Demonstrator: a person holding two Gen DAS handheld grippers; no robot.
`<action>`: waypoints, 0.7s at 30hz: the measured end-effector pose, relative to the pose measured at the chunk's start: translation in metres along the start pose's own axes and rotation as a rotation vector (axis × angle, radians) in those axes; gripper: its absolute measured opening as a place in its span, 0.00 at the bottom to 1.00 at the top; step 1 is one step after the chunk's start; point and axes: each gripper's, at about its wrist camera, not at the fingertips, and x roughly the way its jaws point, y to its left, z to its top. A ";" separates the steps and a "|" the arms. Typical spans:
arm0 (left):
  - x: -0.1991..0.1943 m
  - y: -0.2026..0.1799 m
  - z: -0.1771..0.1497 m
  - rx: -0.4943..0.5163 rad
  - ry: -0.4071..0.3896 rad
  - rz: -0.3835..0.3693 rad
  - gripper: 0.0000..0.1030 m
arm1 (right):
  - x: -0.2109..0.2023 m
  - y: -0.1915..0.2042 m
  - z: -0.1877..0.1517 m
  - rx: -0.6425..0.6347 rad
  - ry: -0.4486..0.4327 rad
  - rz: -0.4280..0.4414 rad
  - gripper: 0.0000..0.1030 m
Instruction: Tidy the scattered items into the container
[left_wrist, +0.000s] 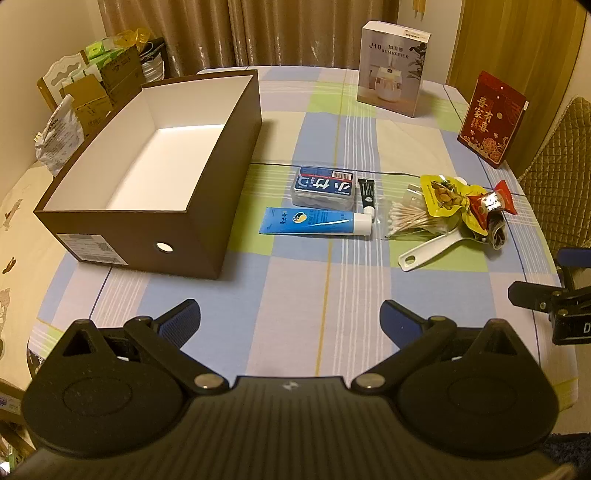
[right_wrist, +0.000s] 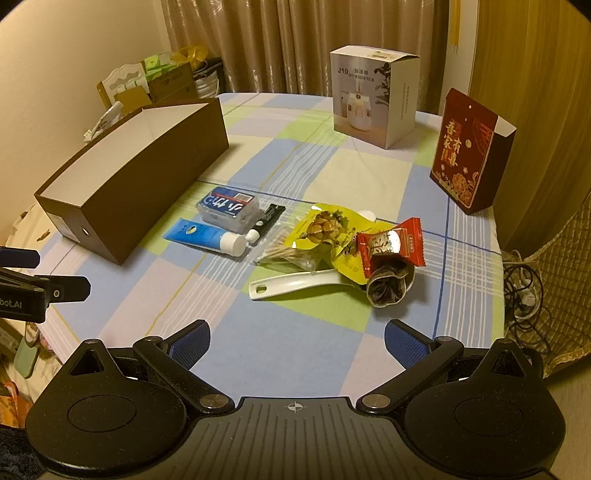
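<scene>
Readable text first: the white carton (left_wrist: 391, 70) at the back says "J10 HUMIDIFIER", and the red box (left_wrist: 491, 120) on your right has gold Chinese characters. The brown container (left_wrist: 147, 177) sits open-topped at left with a label by its round hole. Just right of it lie a blue tube (left_wrist: 317, 220), a blue-lidded case (left_wrist: 325, 186) and a small black tube (left_wrist: 367, 194); further right, cotton swabs (left_wrist: 410, 218), a yellow packet (left_wrist: 448, 197), a red candy (left_wrist: 493, 201) and a white scoop (left_wrist: 430, 249) overlap. Your right view alone shows tangled cables (right_wrist: 524, 284) beside the table. Your left gripper (left_wrist: 290, 319) and right gripper (right_wrist: 297, 341) both hover spread wide, holding nothing.
</scene>
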 end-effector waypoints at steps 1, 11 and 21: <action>0.000 0.000 0.001 0.000 -0.001 0.001 0.99 | 0.000 0.000 0.000 0.001 0.000 0.000 1.00; 0.002 -0.001 0.003 -0.012 0.004 0.010 0.99 | 0.003 0.000 0.002 -0.011 0.007 0.005 1.00; 0.006 -0.001 0.003 -0.015 0.011 0.005 0.99 | 0.006 -0.001 0.002 0.000 0.007 0.010 1.00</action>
